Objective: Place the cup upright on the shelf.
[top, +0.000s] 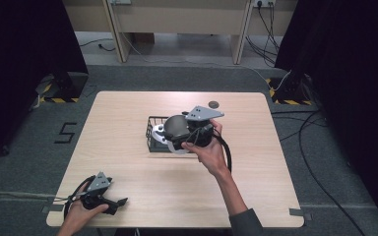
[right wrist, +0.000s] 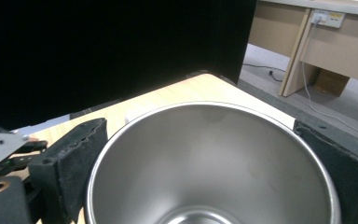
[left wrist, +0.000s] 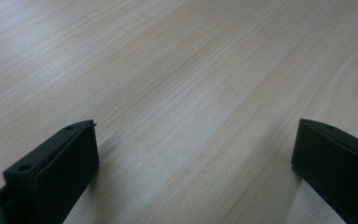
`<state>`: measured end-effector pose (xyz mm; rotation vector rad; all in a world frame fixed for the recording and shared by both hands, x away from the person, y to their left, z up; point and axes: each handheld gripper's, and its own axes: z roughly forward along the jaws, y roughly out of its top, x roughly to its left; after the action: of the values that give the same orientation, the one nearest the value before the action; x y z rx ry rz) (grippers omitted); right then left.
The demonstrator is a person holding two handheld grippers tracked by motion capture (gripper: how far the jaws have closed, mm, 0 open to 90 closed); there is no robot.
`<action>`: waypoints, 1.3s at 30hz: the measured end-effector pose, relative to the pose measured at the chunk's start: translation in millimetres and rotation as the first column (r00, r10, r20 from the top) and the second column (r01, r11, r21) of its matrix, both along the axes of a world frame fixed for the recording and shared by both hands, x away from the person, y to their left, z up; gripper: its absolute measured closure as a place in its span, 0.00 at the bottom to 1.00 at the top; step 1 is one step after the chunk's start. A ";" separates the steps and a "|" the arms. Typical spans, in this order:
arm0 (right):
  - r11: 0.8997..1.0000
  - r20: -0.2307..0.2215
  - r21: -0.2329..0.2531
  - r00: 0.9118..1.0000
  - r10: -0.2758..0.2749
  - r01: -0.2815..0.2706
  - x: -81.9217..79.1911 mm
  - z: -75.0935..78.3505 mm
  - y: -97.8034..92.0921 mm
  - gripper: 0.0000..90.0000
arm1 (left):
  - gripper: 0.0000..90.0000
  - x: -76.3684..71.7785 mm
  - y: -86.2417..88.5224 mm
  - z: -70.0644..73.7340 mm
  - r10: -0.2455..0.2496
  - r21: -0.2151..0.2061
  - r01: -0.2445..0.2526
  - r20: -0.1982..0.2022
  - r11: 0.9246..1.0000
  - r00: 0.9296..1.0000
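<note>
The right gripper (top: 177, 132) hides most of the black wire basket (top: 152, 132) at the table's (top: 128, 167) centre, its jaws clamped around a steel bowl (right wrist: 205, 163) held above it, empty inside. The left gripper (top: 120, 201) rests spread at the near left edge.

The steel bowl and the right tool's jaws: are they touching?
Touching. In the right gripper view, both black jaws of the right tool press against the rim of the steel bowl, one on each side, no gap.
</note>
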<state>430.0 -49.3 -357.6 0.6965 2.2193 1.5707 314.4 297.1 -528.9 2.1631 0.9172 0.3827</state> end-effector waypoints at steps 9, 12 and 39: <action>1.000 -0.003 -0.013 1.000 -0.024 0.024 20.7 6.7 -2.0 0.07 | 0.00 0.0 0.0 0.0 0.000 0.001 0.000 0.000 1.000 1.000; 0.999 -0.002 -0.012 0.999 -0.032 0.032 24.7 7.5 -1.8 0.07 | 0.00 -0.1 0.0 0.1 0.001 0.001 -0.001 0.000 1.000 1.000; 0.994 -0.027 -0.047 0.995 -0.096 0.095 76.5 -9.0 0.4 0.07 | 0.00 0.0 -0.1 0.0 -0.004 0.001 0.004 0.001 1.000 1.000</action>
<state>506.5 -48.9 -366.7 0.8042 2.2005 1.4690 314.3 297.1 -528.9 2.1647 0.9122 0.3826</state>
